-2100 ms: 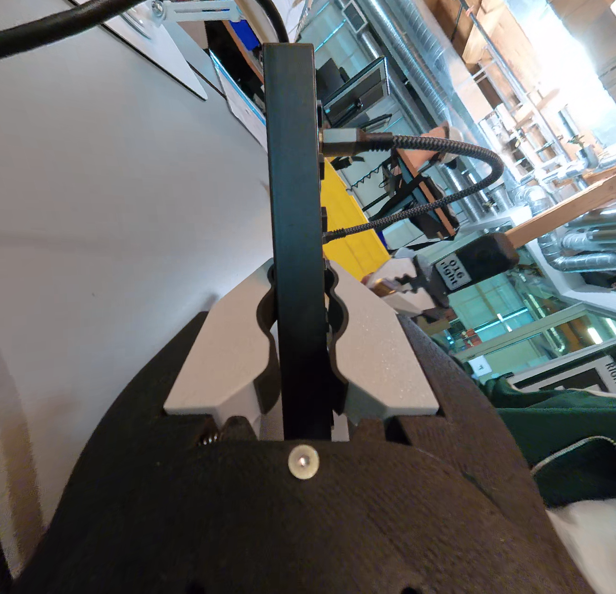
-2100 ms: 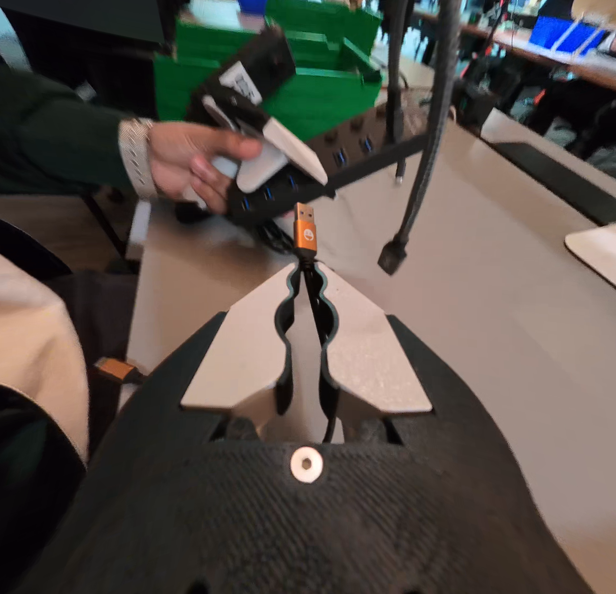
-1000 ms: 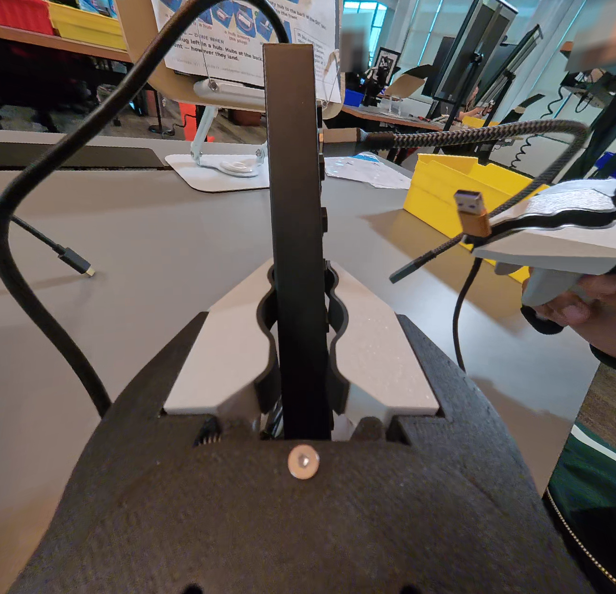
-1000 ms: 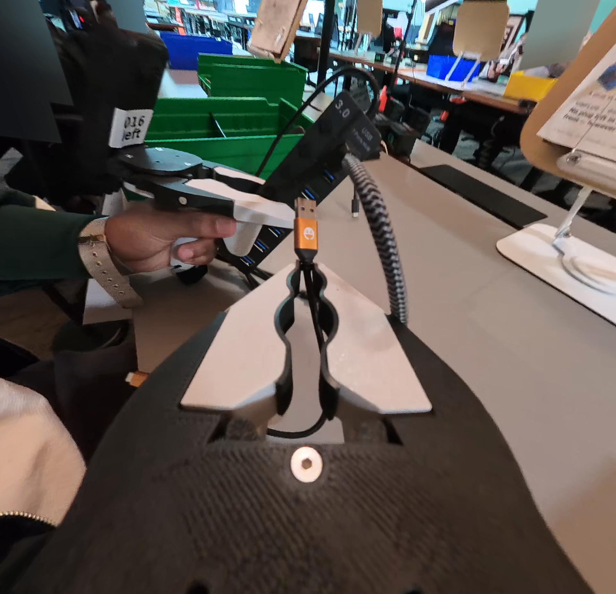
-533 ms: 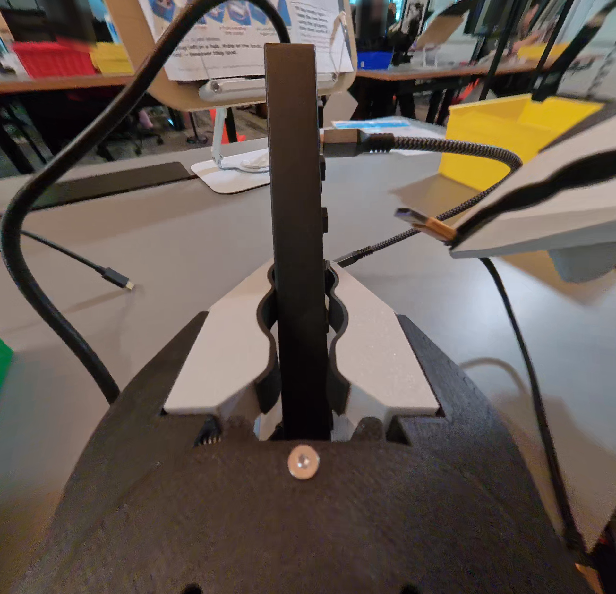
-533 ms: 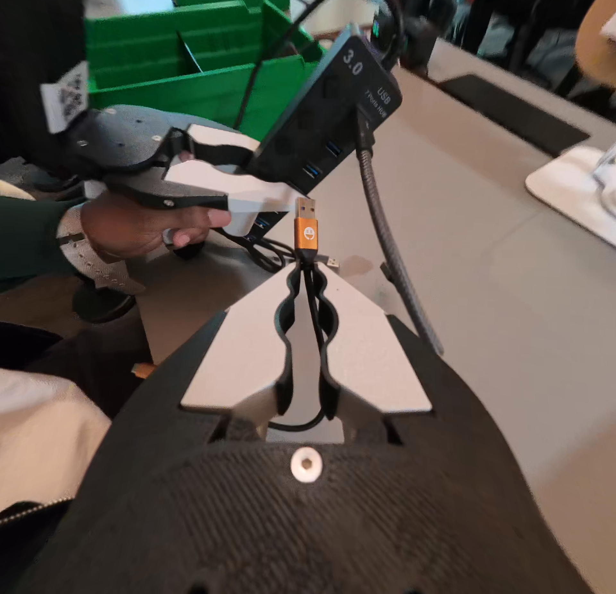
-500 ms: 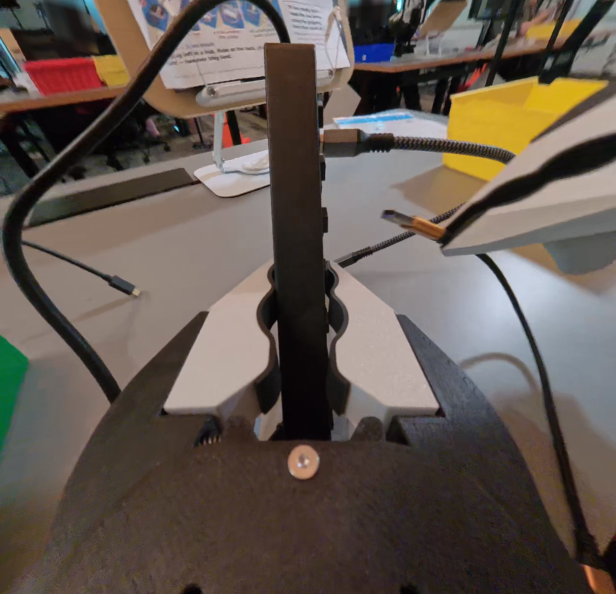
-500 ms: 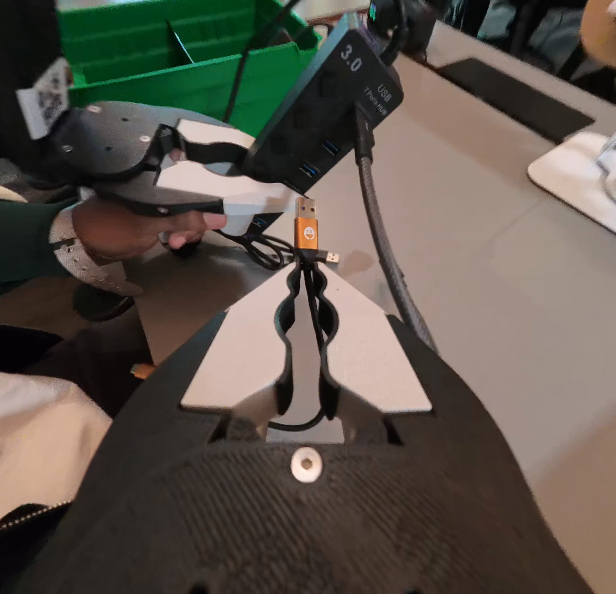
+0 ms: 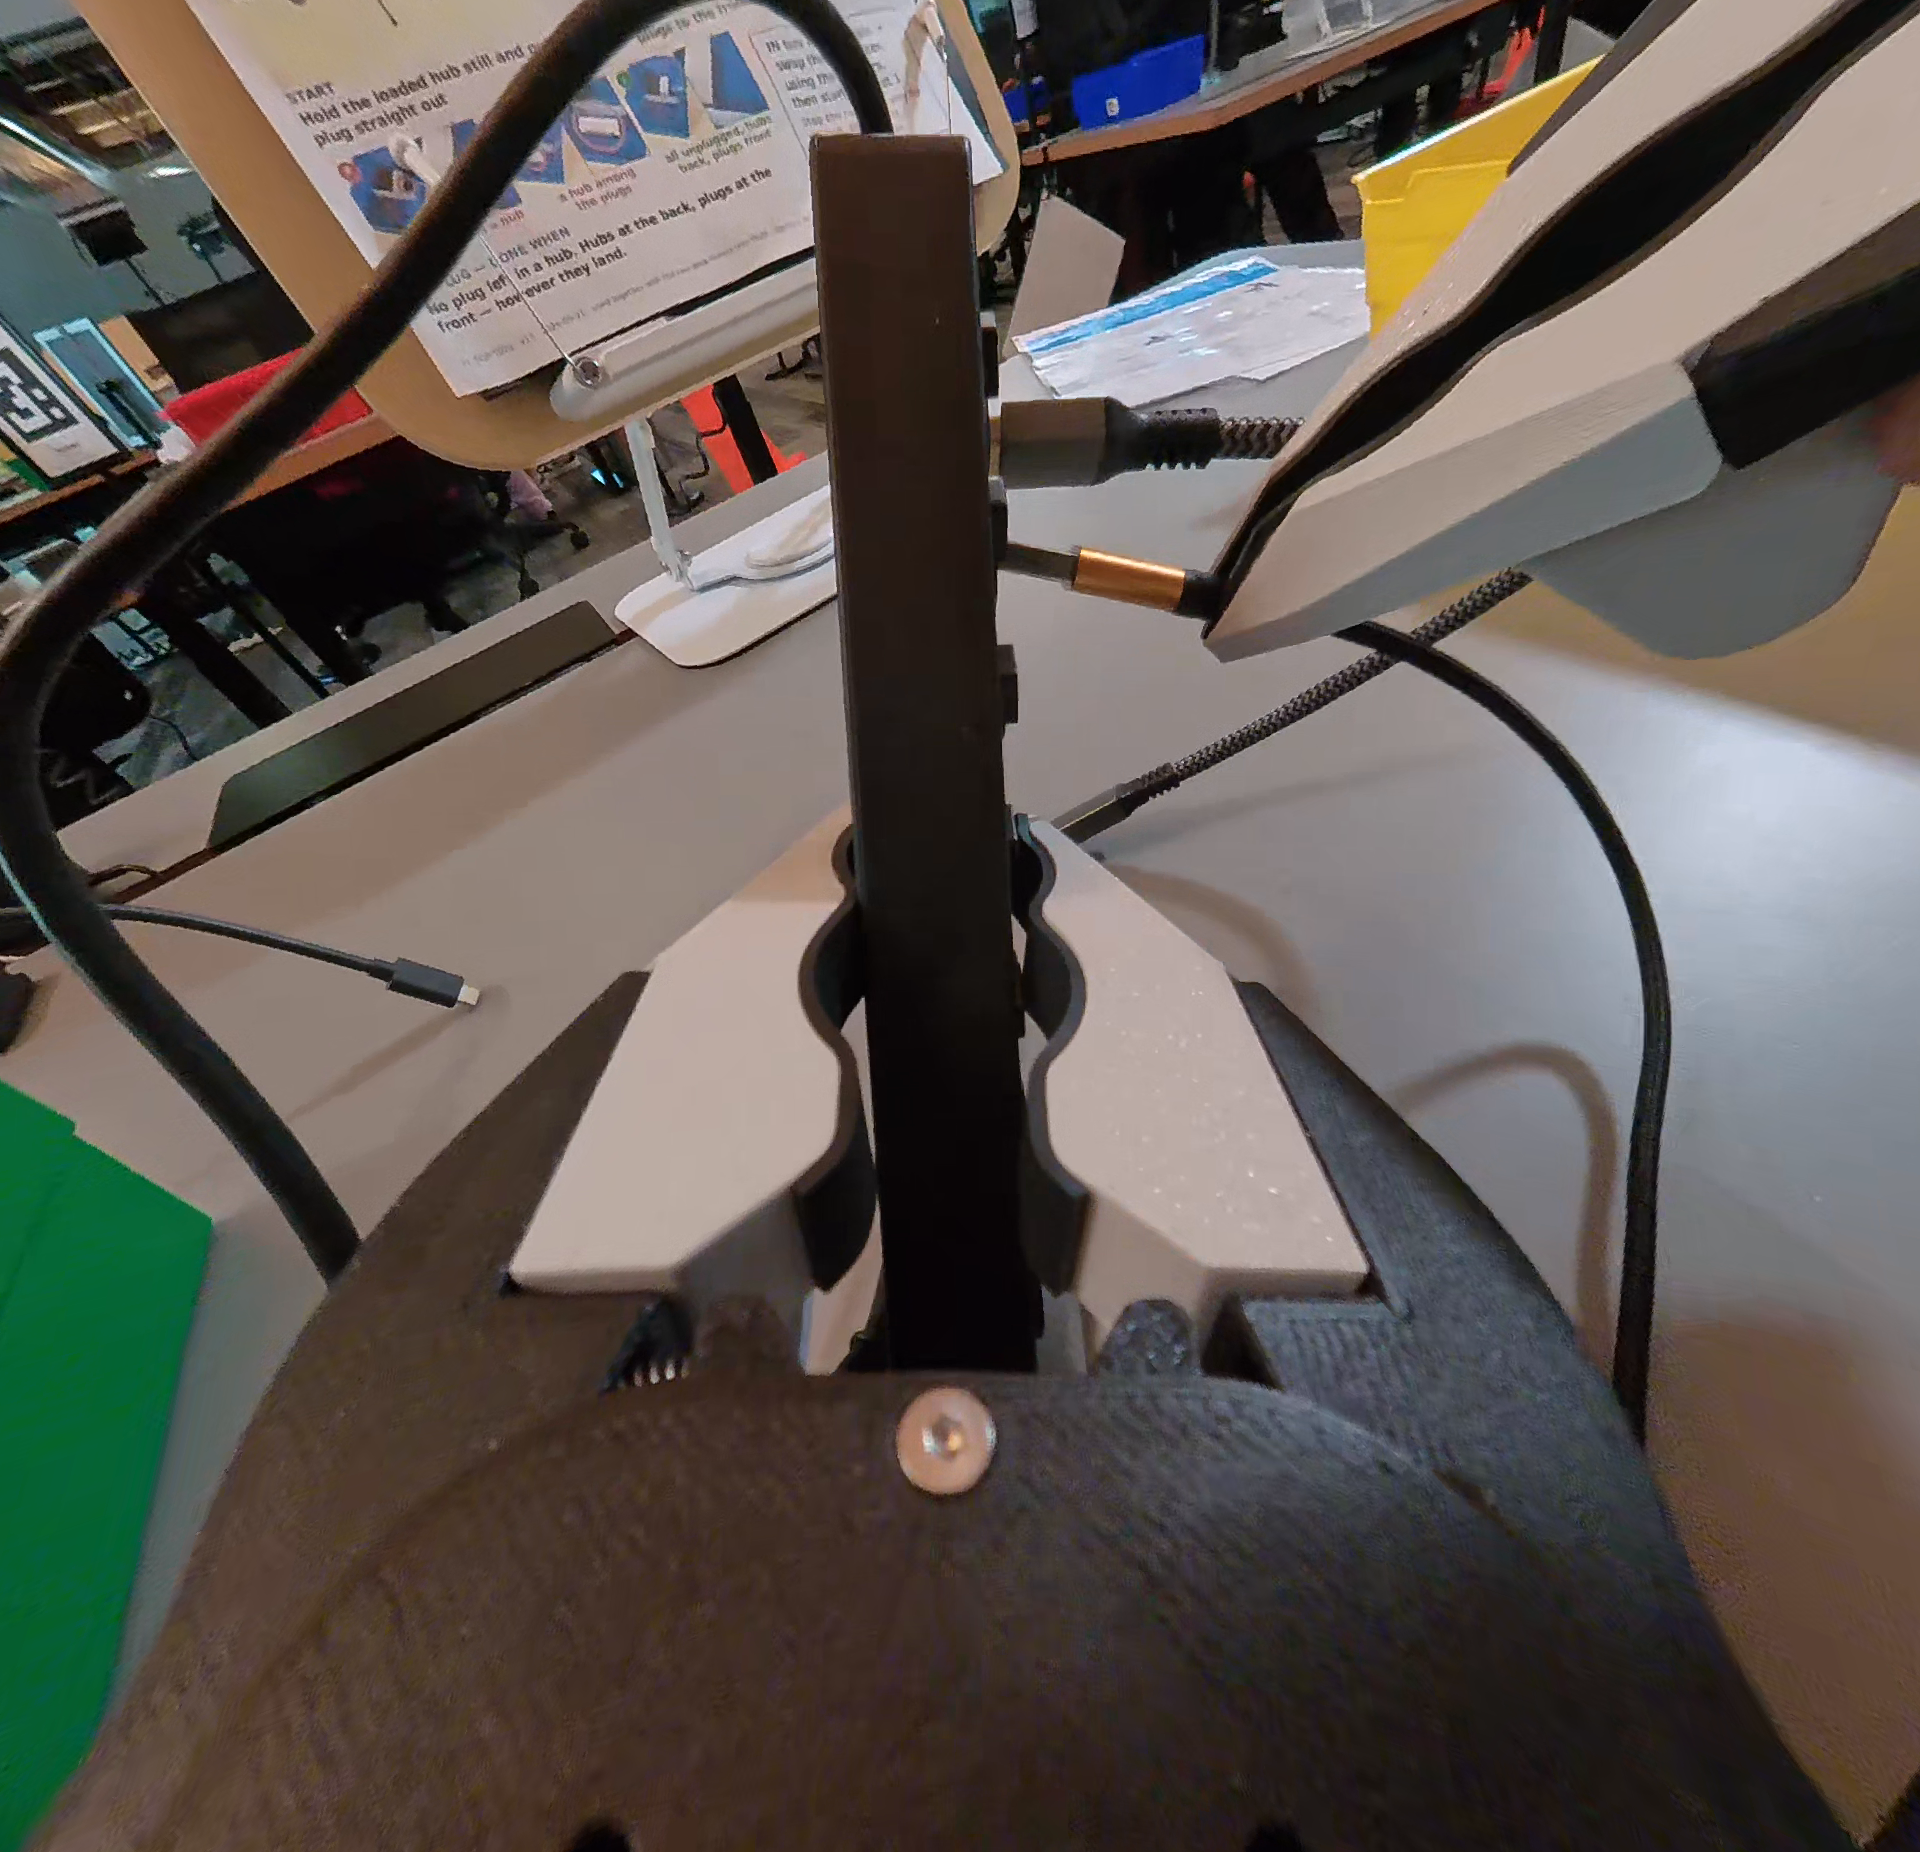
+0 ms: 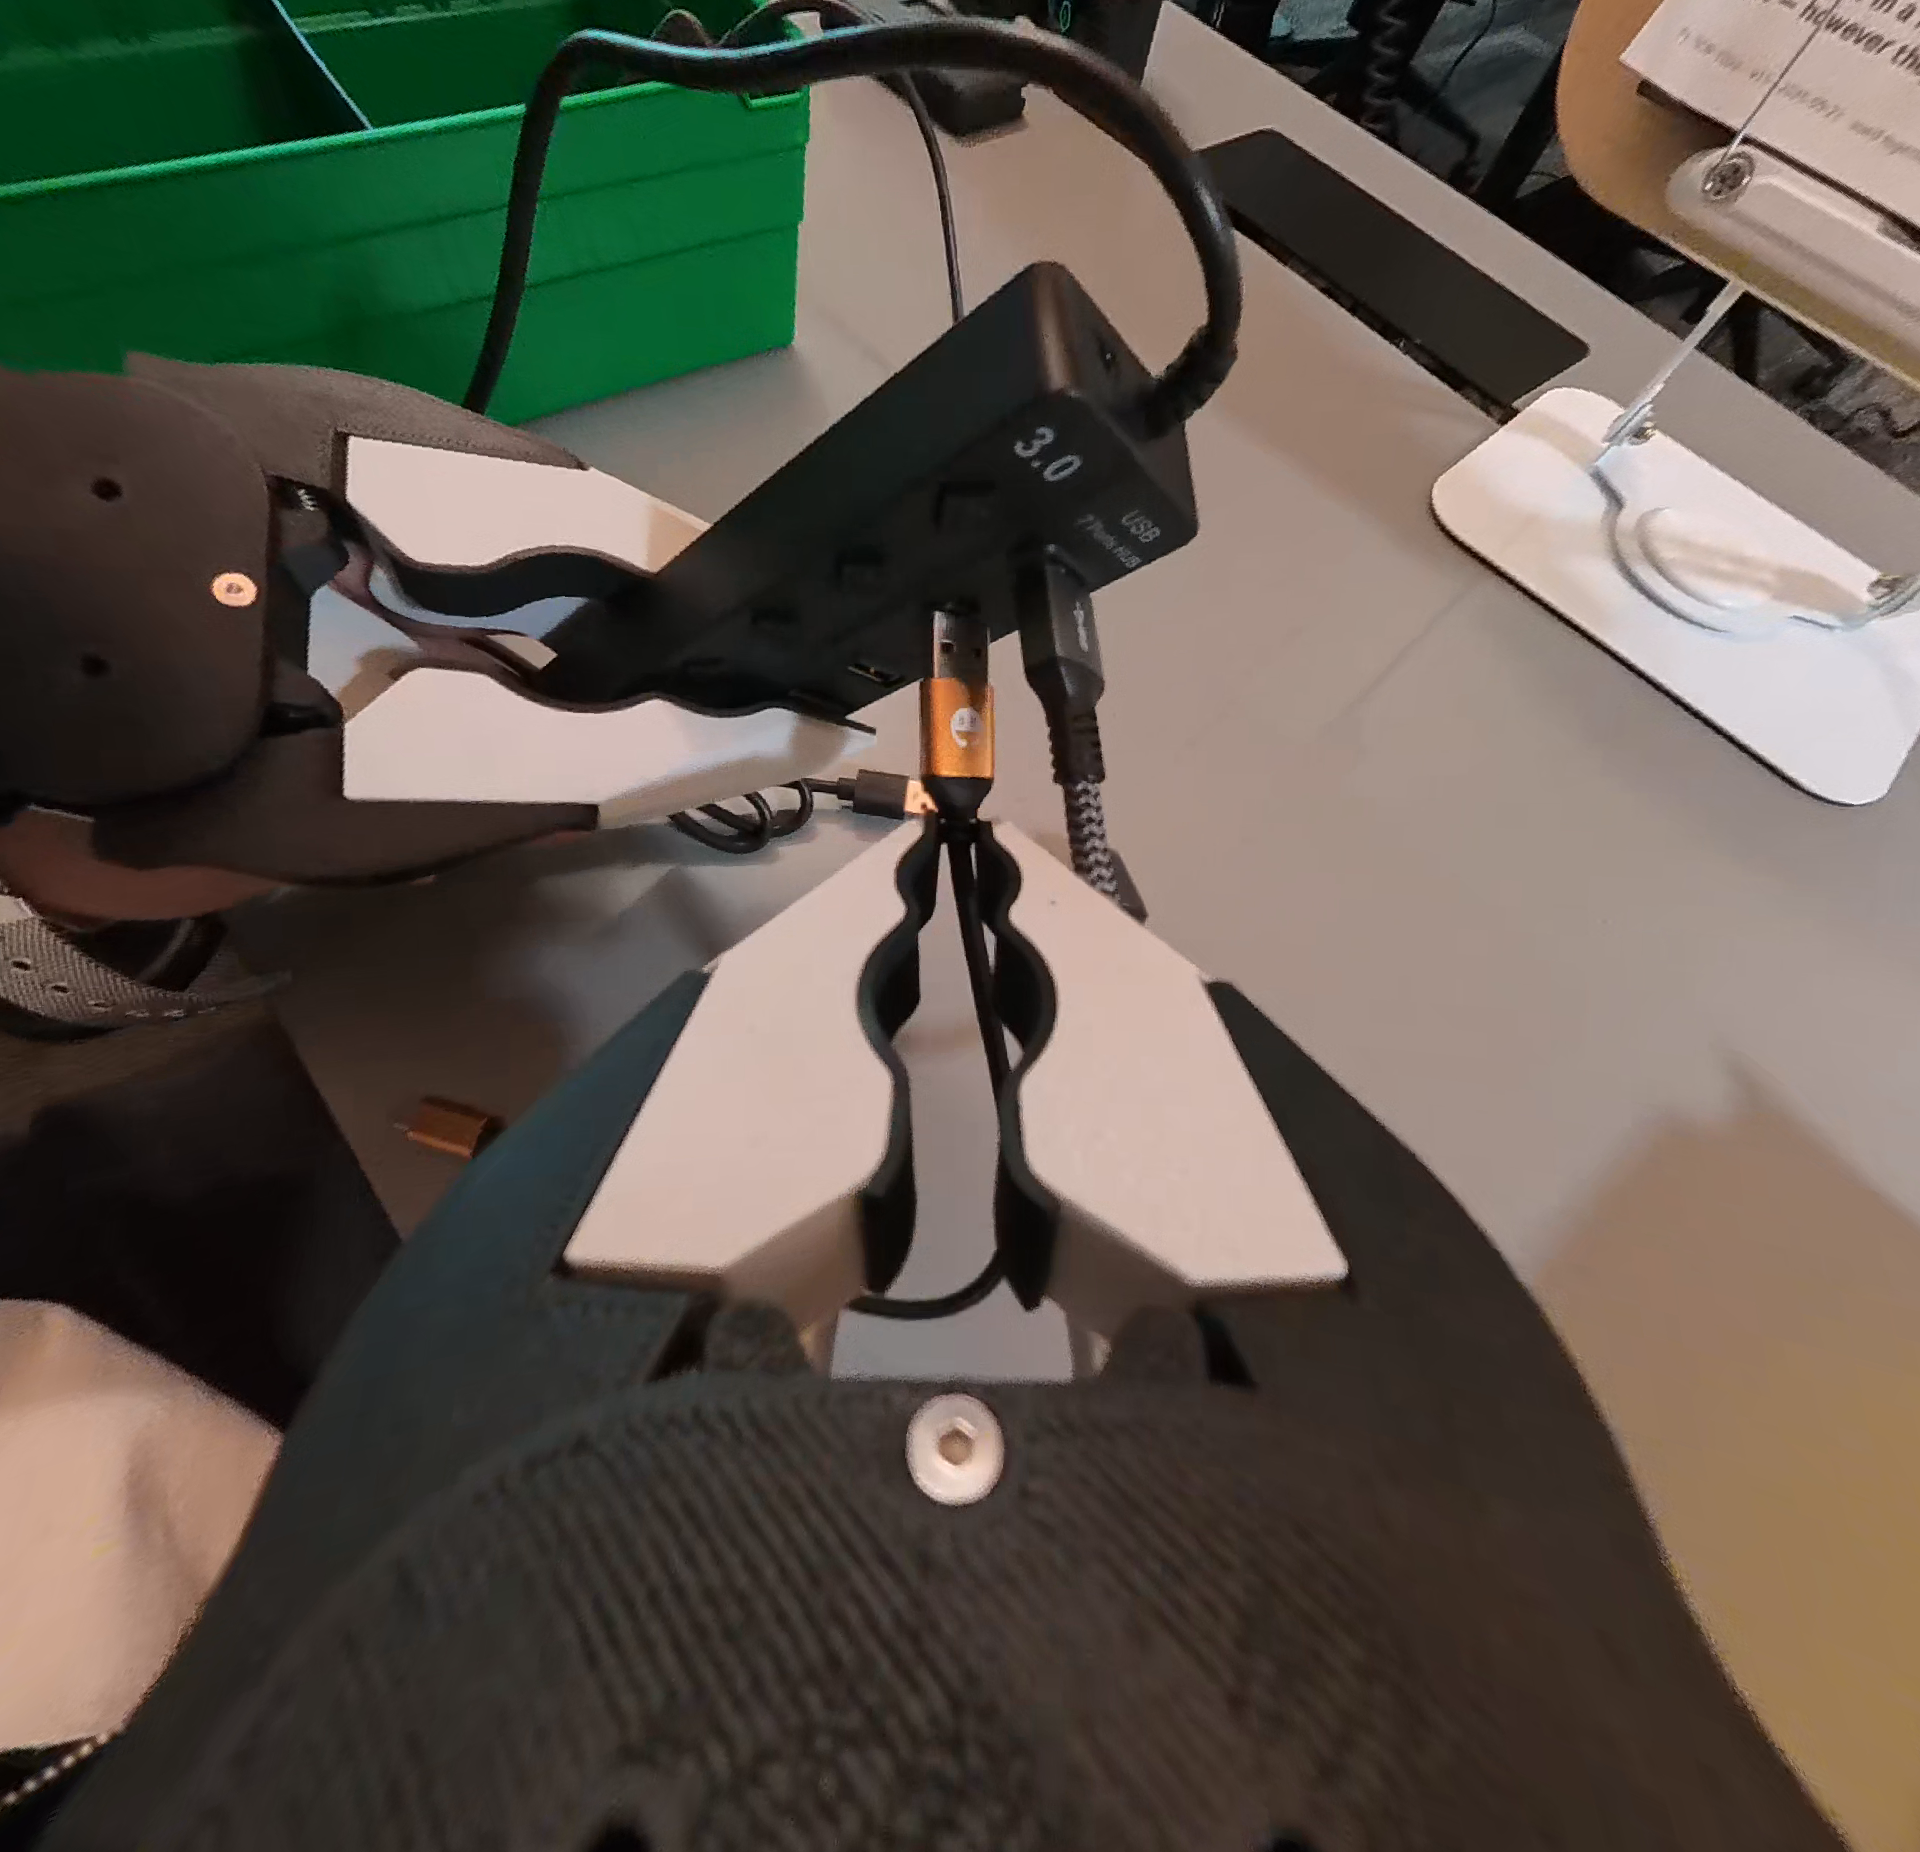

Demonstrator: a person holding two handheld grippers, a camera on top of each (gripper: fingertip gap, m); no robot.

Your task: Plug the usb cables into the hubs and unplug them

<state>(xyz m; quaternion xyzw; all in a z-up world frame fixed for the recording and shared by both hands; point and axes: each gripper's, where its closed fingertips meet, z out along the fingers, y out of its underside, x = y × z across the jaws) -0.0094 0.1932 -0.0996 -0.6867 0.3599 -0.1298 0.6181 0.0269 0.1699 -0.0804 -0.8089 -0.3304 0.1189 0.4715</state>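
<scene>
One plug seated, orange plug (image 10: pixel 957 724) at the hub (image 10: pixel 914 524) port.
Left gripper (image 9: pixel 935 981) clamps hub; right gripper (image 10: pixel 961 846) pinches the cable: keep the plug square, push straight.

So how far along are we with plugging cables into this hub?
Done: one grey braided plug already sits in the black hub, which the left gripper clamps. In hand: the right gripper pinches the orange plug's cable, its metal tip at the next port, not visibly seated. Left: pushing it home, the remaining ports, then unplugging.
</scene>
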